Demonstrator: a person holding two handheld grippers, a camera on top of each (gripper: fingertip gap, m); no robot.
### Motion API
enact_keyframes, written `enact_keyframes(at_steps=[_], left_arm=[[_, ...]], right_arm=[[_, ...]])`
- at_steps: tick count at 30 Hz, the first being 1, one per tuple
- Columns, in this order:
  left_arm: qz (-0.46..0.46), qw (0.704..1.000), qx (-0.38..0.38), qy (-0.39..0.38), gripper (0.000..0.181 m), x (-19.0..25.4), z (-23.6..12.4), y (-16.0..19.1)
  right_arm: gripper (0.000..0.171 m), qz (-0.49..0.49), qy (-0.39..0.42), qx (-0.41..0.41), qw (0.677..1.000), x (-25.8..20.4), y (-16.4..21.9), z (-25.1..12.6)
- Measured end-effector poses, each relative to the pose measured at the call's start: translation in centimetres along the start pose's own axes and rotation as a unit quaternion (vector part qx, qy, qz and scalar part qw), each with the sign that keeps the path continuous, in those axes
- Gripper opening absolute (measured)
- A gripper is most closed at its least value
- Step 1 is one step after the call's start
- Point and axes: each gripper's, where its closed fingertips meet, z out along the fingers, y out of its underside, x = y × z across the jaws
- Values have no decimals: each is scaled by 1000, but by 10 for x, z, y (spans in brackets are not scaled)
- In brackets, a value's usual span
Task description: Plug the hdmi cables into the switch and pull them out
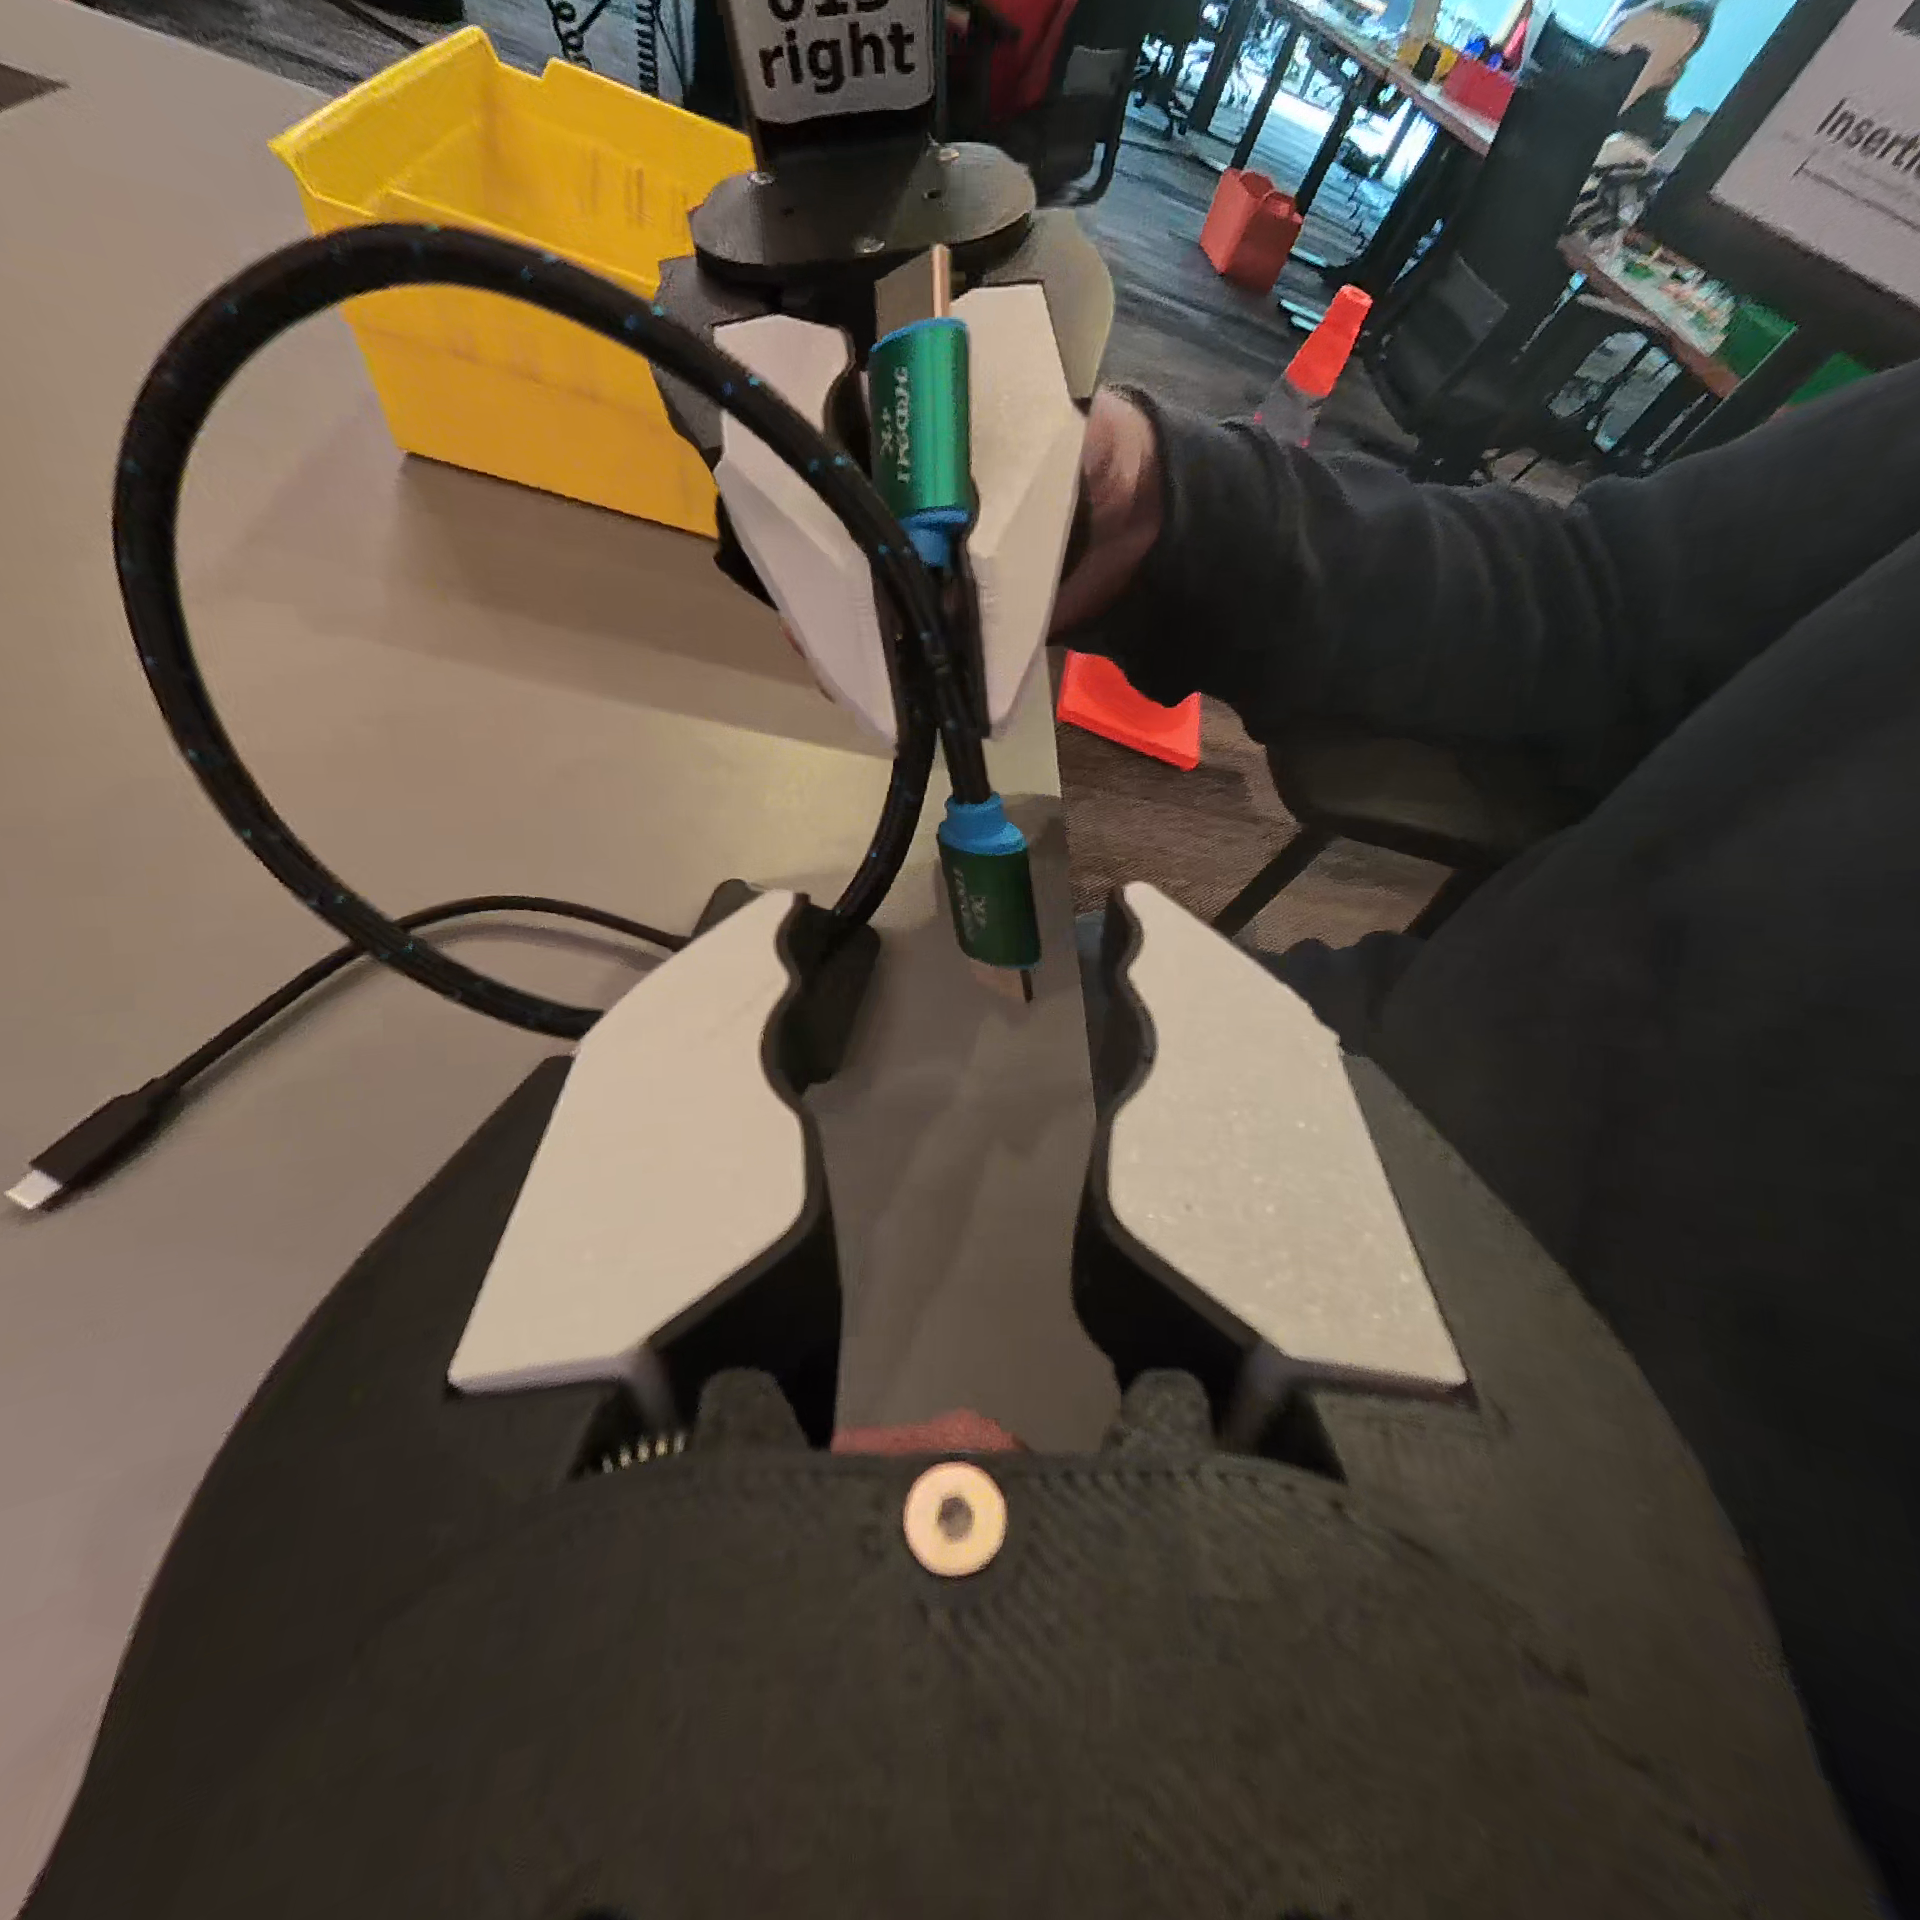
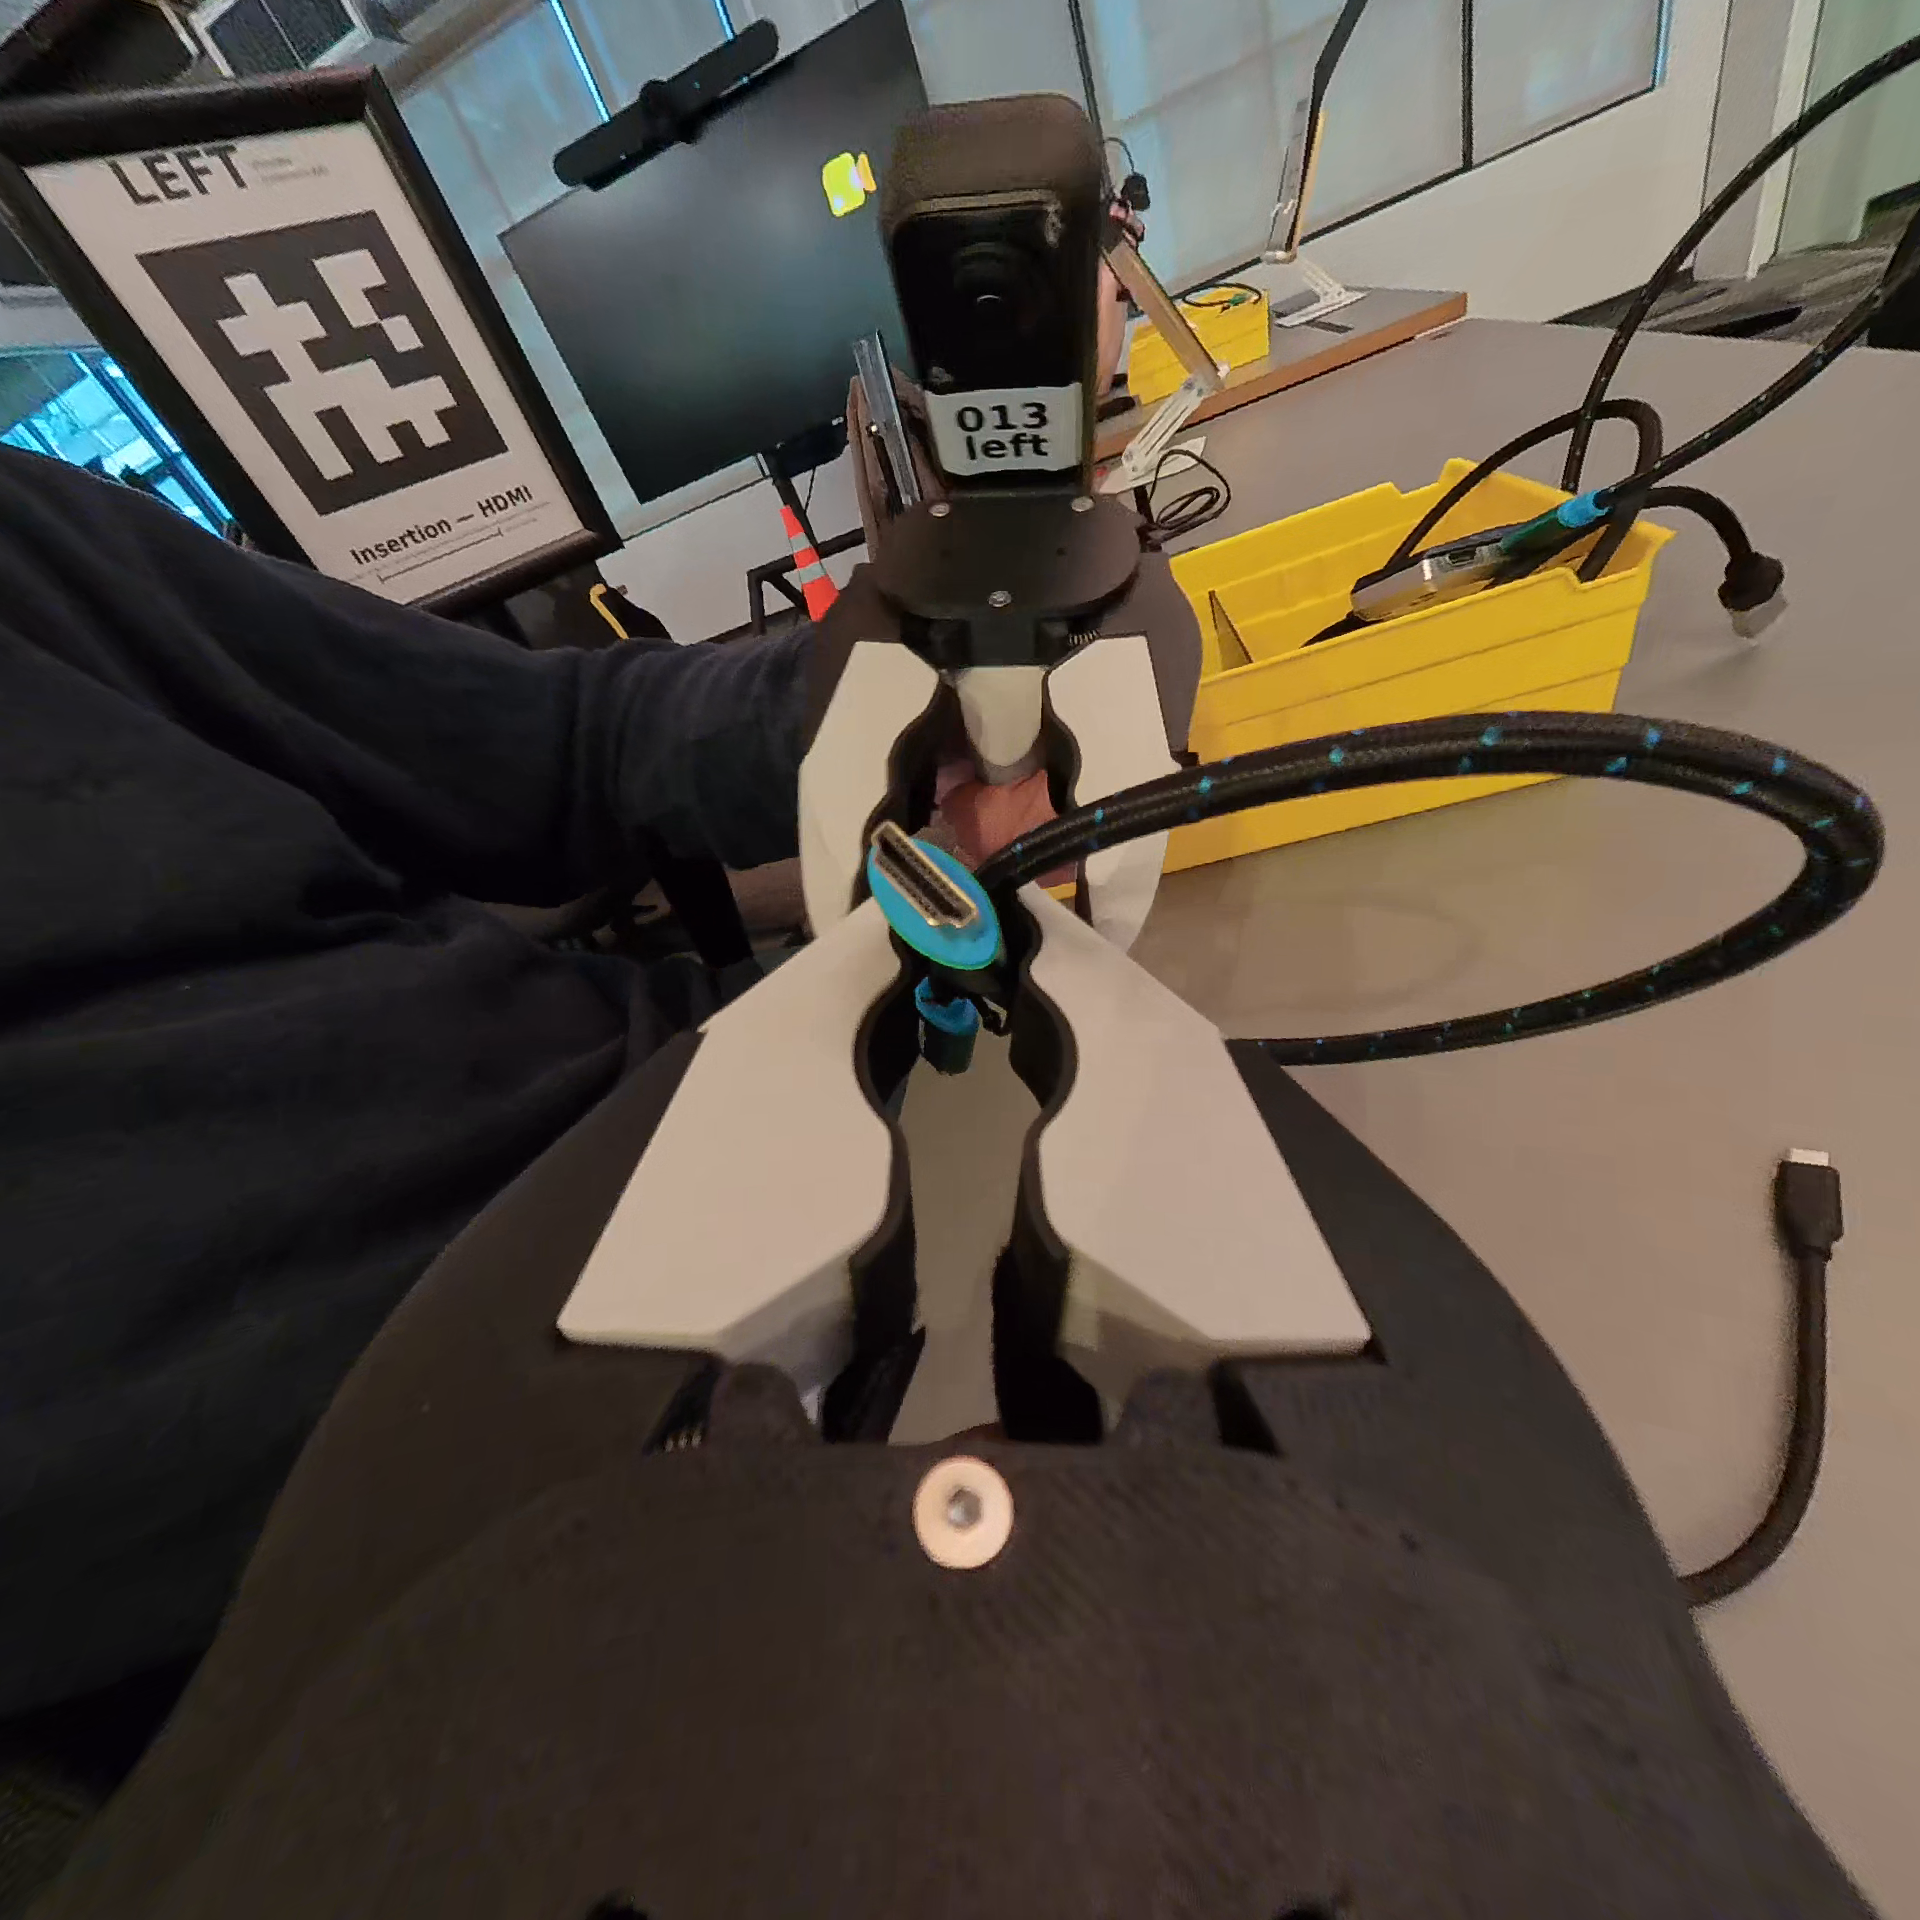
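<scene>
right gripper pinching braided hdmi cable, both green plugs hanging free.
left wrist view: left gripper gaping, gripping nothing. right wrist view: switch lying in yellow bin, well apart; plugging not yet begun.

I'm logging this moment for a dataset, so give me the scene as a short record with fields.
left gripper: open, gripping nothing
right gripper: shut on the braided cable
braided cable: black, looping out above the table
upper plug: green, between the right gripper's fingers
lower plug: green, hanging between the left gripper's fingertips
yellow bin: on the table behind
thin cord: black, lying loose on the table
switch: perhaps the silver box in the bin; unsure
</scene>
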Motion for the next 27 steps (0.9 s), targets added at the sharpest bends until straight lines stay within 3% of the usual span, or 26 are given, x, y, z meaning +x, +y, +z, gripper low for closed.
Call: enact_keyframes(at_steps=[2,4,6,8,9,12,22,23,25,27], left_arm=[[17,1000,-14,-14,61,2,9,4],[34,998,-45,-37,59,-1,20,13],[56,995,-64,-54,36,-1,28,19],[58,995,-67,-53,29,0,31,21],[53,995,-64,-52,28,0,31,20],[47,996,-44,-56,26,-4,25,15],[37,997,17,-61,23,-6,11,-5],[36,998,14,-58,23,-5,12,-4],[38,998,0,-48,24,-2,16,0],[50,997,-37,-46,27,2,25,11]], right_arm=[[9,3,-4,-16,1000,-1,5,5],[9,-1,-6,-27,1000,-3,8,10],[8,-6,-3,-41,999,-4,11,15],[10,-9,11,-49,999,-2,11,17],[12,-10,23,-47,999,2,10,17],[42,-4,57,-38,998,9,-1,11],[52,-2,96,-28,995,17,-7,-2],[51,-3,95,-31,995,16,-7,-2],[28,-18,88,-41,995,12,-6,2],[20,-23,76,-67,995,6,1,8]])
